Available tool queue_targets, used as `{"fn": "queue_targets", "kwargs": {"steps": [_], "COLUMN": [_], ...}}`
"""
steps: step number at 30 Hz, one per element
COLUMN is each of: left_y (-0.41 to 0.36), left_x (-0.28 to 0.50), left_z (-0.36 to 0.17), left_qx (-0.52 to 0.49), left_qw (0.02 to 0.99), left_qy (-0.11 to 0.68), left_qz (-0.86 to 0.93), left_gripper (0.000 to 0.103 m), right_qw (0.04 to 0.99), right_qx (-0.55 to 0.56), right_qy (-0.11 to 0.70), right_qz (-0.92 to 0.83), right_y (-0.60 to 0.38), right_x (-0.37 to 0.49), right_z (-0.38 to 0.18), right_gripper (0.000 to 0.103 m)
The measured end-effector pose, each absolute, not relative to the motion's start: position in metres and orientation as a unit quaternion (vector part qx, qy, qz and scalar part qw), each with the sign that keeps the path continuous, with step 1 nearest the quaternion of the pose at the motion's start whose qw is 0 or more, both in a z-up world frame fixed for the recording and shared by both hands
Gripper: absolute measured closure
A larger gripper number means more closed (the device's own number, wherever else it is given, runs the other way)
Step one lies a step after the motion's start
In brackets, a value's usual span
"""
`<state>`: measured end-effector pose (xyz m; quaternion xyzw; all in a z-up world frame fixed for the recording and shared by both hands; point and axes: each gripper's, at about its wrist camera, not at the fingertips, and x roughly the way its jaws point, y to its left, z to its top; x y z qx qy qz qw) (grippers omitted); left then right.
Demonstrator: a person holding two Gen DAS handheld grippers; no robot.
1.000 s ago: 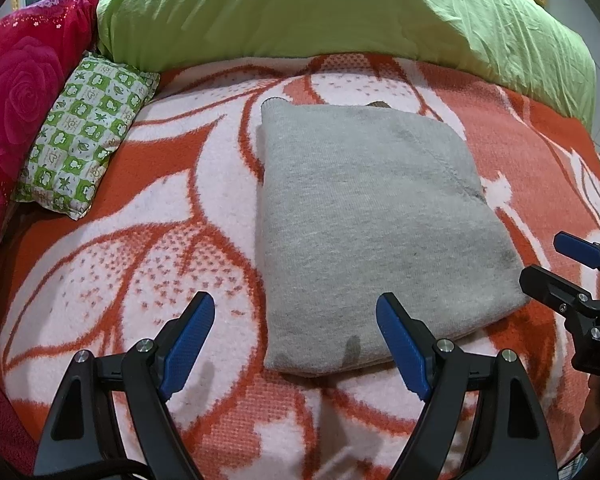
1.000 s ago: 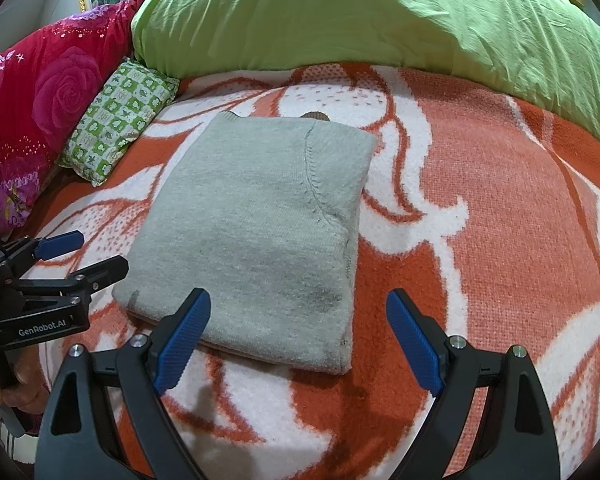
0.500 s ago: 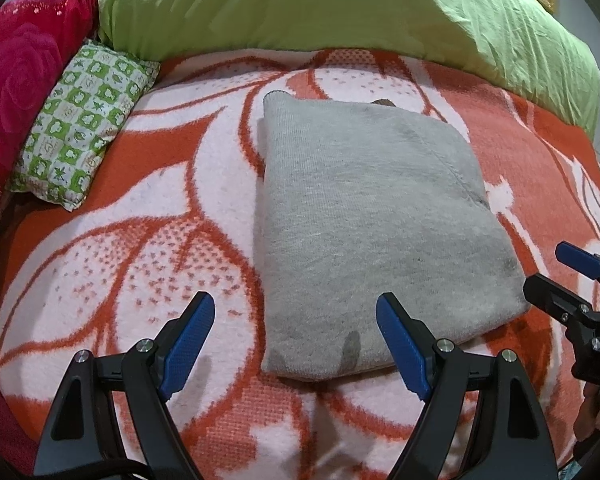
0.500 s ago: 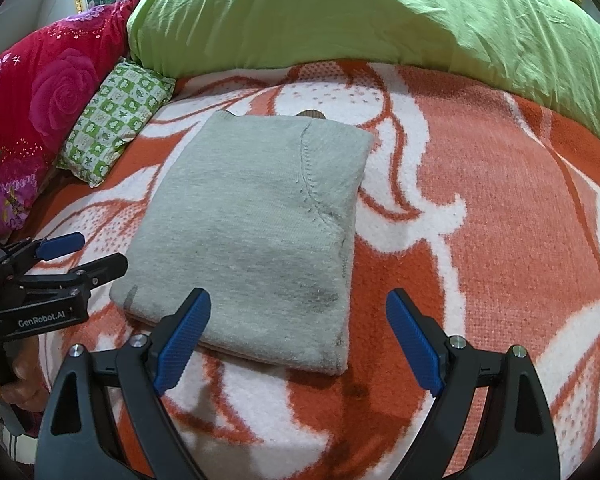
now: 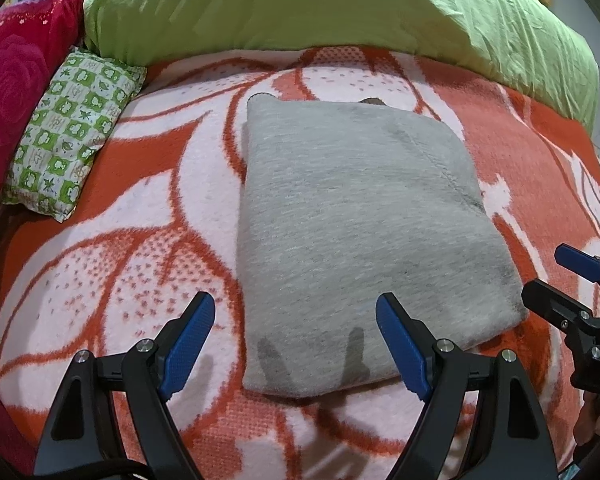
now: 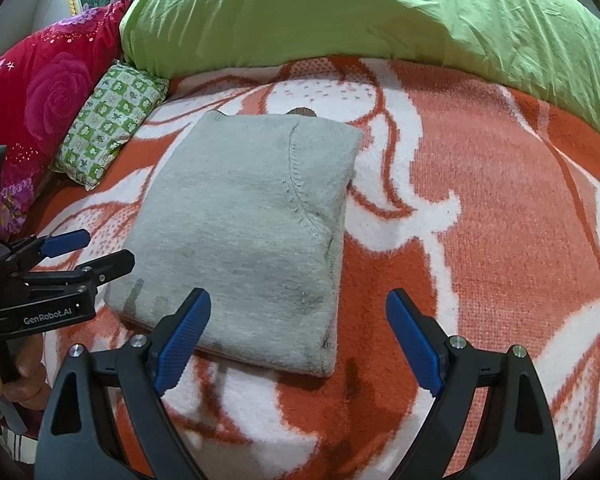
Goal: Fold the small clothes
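Grey folded garment (image 5: 352, 236) is laid flat on the orange blanket (image 5: 132, 208); left gripper (image 5: 296, 344) and right gripper (image 6: 298, 338) are held just short of it, jaws apart, empty.

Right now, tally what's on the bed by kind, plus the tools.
Folded grey garment: 1
Orange and white blanket: 1
Green quilt: 1
Green checked pillow: 1
Red rose-print pillow: 1
Tools, left tool and right tool, both open: 2
Total: 7
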<state>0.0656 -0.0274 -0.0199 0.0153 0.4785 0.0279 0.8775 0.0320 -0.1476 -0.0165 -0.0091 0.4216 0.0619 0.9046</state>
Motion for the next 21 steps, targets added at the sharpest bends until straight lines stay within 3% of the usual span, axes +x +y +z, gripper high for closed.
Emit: {"fn": "queue_targets", "kwargs": {"steps": [21], "left_y": [-0.022], "left_x": [0.082], "left_z": [-0.017], "left_qx": [0.011], "left_qw": [0.875], "left_qy": [0.481], "left_qz": [0.046], "left_gripper": [0.02], "right_qw": [0.897], "right_qx": [0.001], "right_qy": [0.437], "right_qz": [0.069], "right_y": [-0.155], "right_x": [0.049], "right_z": [-0.02], "right_gripper": [0.014]}}
